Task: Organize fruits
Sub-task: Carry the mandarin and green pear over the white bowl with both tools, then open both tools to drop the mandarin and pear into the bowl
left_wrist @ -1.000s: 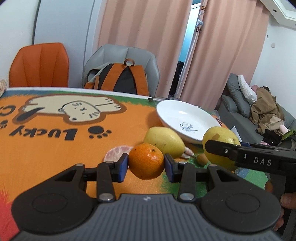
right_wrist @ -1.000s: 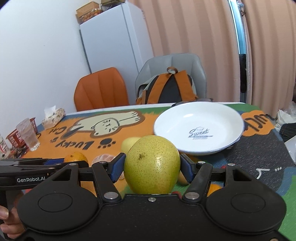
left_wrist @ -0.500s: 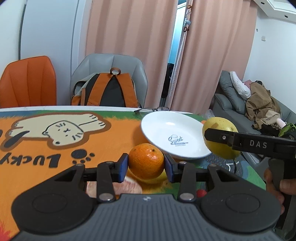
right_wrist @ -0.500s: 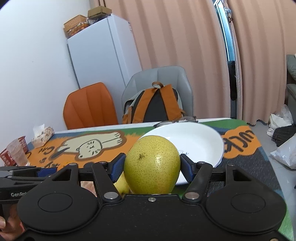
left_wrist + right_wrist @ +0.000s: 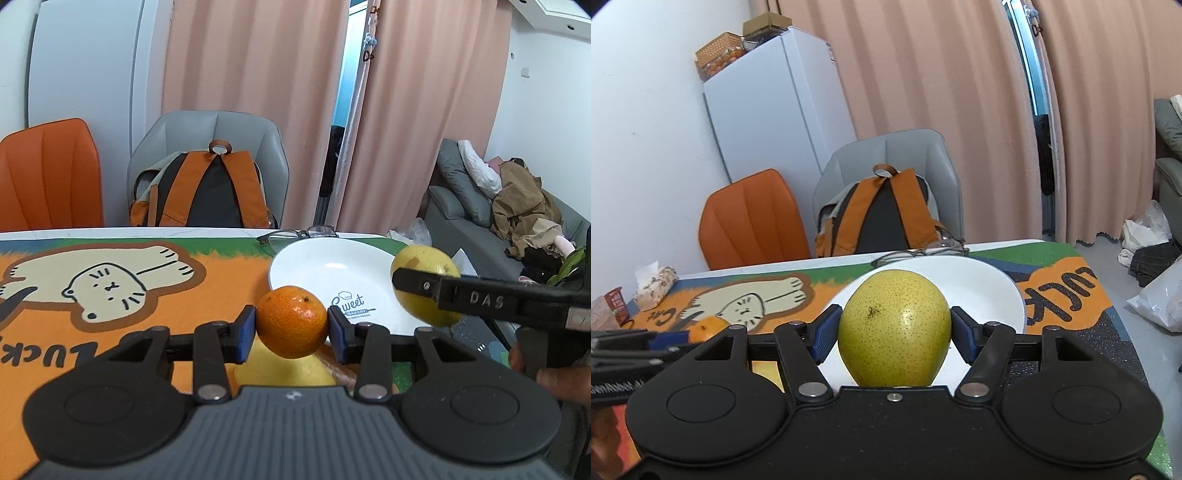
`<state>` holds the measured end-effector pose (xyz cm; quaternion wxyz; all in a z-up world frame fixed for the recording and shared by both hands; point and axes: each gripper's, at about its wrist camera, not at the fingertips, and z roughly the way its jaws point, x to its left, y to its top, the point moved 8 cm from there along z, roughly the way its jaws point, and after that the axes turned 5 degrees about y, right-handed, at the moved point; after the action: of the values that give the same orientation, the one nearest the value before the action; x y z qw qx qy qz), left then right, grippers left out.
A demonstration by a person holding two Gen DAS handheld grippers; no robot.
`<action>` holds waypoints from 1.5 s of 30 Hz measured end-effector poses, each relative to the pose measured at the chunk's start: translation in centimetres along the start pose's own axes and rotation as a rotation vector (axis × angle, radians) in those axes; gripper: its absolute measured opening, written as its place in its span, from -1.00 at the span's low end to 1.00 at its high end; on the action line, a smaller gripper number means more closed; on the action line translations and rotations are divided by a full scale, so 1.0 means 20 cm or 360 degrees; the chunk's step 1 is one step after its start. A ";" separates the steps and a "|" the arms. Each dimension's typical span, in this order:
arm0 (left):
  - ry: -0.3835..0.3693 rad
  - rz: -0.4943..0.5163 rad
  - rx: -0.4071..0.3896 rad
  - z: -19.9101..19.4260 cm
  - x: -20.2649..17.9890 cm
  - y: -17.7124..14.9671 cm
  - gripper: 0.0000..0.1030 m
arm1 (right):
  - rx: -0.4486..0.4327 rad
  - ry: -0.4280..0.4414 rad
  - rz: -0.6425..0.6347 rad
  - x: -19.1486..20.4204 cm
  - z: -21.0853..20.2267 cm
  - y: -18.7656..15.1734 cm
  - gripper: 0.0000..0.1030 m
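Two claws, each gripping one fruit above the table.

Left claw: blue pads closed narrowly on an orange, held near the plate at the table's far edge. Right claw: set wider, clamped on a pear over the plate's near rim. Left view only: a second pear lying under the orange, a sofa. Right view only: a fridge, a tissue pack.
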<state>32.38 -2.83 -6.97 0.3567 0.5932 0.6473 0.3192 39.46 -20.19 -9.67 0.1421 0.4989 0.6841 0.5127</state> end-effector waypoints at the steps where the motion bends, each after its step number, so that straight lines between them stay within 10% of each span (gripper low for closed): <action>1: 0.0003 0.0002 0.0004 0.02 0.00 0.00 -0.22 | 0.0005 -0.0001 0.0022 -0.02 0.02 -0.01 0.21; 23: 0.0002 0.0032 0.0082 0.38 -0.12 0.05 -0.21 | 0.0189 0.0009 0.0012 -0.08 0.16 -0.17 0.22; 45: 0.0073 0.0056 0.0139 0.36 -0.16 0.02 -0.08 | 0.0044 -0.0018 0.0043 -0.16 0.00 -0.06 0.24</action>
<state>38.70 -6.03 -10.21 0.3097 0.6120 0.6582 0.3104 40.32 -22.72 -11.71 0.1321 0.5130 0.6835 0.5022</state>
